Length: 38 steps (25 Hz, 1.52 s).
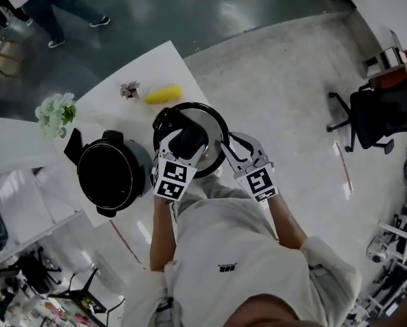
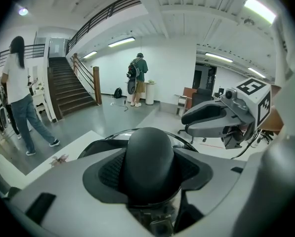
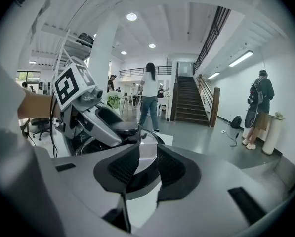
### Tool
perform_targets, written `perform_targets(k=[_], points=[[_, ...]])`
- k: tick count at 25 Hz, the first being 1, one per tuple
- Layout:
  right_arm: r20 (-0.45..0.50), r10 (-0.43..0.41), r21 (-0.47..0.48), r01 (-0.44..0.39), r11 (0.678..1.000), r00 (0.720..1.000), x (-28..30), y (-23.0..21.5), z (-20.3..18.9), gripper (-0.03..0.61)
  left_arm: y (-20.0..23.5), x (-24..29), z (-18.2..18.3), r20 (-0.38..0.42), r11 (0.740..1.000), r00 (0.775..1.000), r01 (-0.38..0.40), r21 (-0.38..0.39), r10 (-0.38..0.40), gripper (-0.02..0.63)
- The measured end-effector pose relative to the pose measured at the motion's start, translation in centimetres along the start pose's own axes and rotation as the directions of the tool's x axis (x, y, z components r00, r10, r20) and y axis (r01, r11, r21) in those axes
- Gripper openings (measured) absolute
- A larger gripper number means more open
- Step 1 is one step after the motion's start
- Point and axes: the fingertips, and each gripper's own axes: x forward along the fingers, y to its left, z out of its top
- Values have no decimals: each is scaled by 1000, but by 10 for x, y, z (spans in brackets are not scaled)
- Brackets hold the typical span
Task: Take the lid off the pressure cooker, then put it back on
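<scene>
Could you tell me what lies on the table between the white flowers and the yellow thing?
A small dried flower, seen in the head view, nearer the yellow thing than the white flowers.

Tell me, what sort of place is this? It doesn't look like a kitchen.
Likely a big open lab or workshop hall, not a home kitchen: a polished grey floor, a wide staircase to an upper gallery, an office chair, and the pressure cooker on a plain white table.
</scene>
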Motion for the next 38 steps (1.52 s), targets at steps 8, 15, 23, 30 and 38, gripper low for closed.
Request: perform_targets(k=[8,15,23,30,38], points=[[-26,26,7,-26,1000,999,13,1,-25,112,0,22,-31,-20,999,999,-34,-33,33,287],[-71,41,9,-40,999,997,27,5,-55,112,5,38,-56,-27,996,998,-59,-66,58,287],[-103,60,14,-58,998,993,42,8,-80,112,8,56,-81,-49,993,996,-79,-92,75,287],[-121,62,8,-61,998,991,55,9,-95,112,15,69,-99,-72,990,993,-98,-99,91,287],[-146,67,5,-67,998,987,62,10,-108,112,17,81,-115,-93,988,991,-104,-112,94,287]])
